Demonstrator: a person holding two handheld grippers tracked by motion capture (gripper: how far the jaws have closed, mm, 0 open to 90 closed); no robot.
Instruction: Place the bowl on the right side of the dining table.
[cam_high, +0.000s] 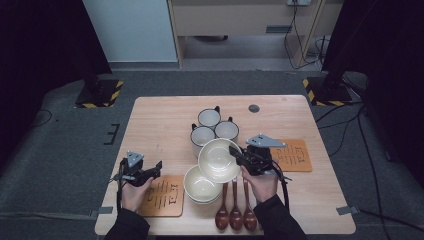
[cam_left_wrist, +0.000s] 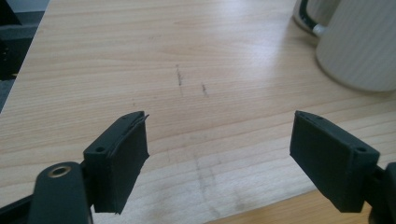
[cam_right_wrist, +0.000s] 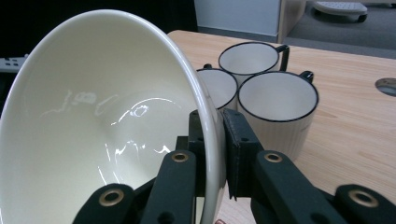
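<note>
- High view: pale wood-grain table (cam_high: 160, 120), rectangular, one round dark grommet (cam_high: 254, 108) near the far edge.
- Right gripper (cam_high: 234, 150) holds a glossy cream bowl (cam_high: 219, 160) by its rim, tilted up off the table so the hollow faces the camera. The bowl hangs just left of the gripper, above a second cream bowl (cam_high: 200, 186) sitting on the table.
- Three white mugs (cam_high: 210, 127) with dark rims and black handles are clustered just behind the lifted bowl.
- Three reddish-brown wooden spoons (cam_high: 235, 212) lie side by side, bowls toward the near edge, beside the resting bowl.
- Two orange square mats with dark line markings: one (cam_high: 165, 197) near the left hand, one (cam_high: 295, 155) beyond the right gripper.
- Left gripper (cam_high: 159, 166) sits low over the table's near-left part, well apart from both bowls.
- Left gripper view: two matte black rubbery pads (cam_left_wrist: 126, 154) spread wide, nothing between them; bare scuffed wood beneath. A ribbed white mug (cam_left_wrist: 359, 46) stands at upper right.
- Right gripper view: black jaws pressed onto the bowl's (cam_right_wrist: 93, 130) thin rim, one pad inside, one pad (cam_right_wrist: 238, 149) outside. Smooth glazed interior with light reflections.
- The mugs (cam_right_wrist: 275, 102) stand behind, open tops showing, faint vertical ribbing on the nearest wall.
</note>
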